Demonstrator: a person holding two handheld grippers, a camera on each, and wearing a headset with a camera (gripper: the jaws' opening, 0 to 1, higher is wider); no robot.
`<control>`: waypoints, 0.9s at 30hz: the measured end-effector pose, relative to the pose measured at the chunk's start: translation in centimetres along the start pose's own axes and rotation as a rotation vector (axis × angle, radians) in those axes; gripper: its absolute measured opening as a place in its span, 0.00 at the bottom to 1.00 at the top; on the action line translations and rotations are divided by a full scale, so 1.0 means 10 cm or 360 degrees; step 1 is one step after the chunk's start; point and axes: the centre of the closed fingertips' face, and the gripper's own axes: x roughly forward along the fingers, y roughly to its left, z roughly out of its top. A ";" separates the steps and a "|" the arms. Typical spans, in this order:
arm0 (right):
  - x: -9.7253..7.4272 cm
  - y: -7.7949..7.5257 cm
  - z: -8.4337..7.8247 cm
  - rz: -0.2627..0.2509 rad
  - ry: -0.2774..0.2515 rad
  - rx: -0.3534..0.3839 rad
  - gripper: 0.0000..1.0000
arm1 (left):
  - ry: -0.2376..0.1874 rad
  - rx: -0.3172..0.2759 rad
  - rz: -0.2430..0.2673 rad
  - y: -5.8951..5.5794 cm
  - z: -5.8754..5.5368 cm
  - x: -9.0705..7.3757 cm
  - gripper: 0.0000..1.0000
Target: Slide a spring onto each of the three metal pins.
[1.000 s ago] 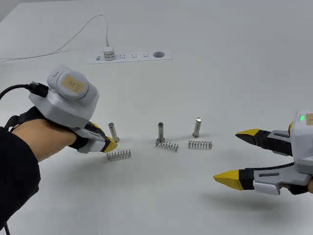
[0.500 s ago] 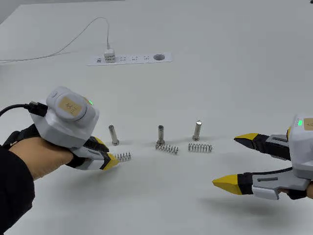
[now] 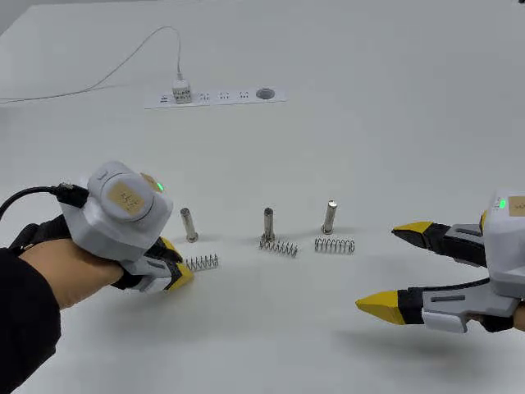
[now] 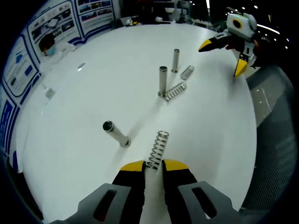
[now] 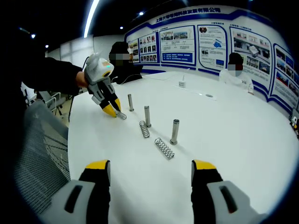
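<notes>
Three metal pins stand in a row on the white table: left pin, middle pin, right pin. A spring lies in front of each: left spring, middle spring, right spring. My left gripper is low at the left spring's near end. In the left gripper view the left gripper has its jaws nearly together, pinching the end of that spring. My right gripper hovers wide open to the right of the row, with nothing between the tips of this gripper.
A white power strip with a plug and cable lies at the back of the table. A mesh chair stands at the table's edge. Two people sit at the far side in the right gripper view.
My left gripper has come down and back from beside the left pin to the near end of the left spring. The right gripper has barely moved.
</notes>
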 end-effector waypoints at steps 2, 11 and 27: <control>0.00 -0.01 0.00 -0.0002 -0.0002 0.0000 0.72 | -0.0004 -0.0001 -0.0002 -0.01 0.00 0.00 0.13; -0.03 0.00 0.04 -0.0005 -0.0018 -0.0006 0.70 | -0.0018 0.0057 -0.0001 -0.05 0.03 -0.05 0.11; 0.00 0.32 0.06 0.0198 0.0125 -0.0198 0.12 | -0.0025 0.0187 -0.0028 -0.18 0.09 -0.10 0.11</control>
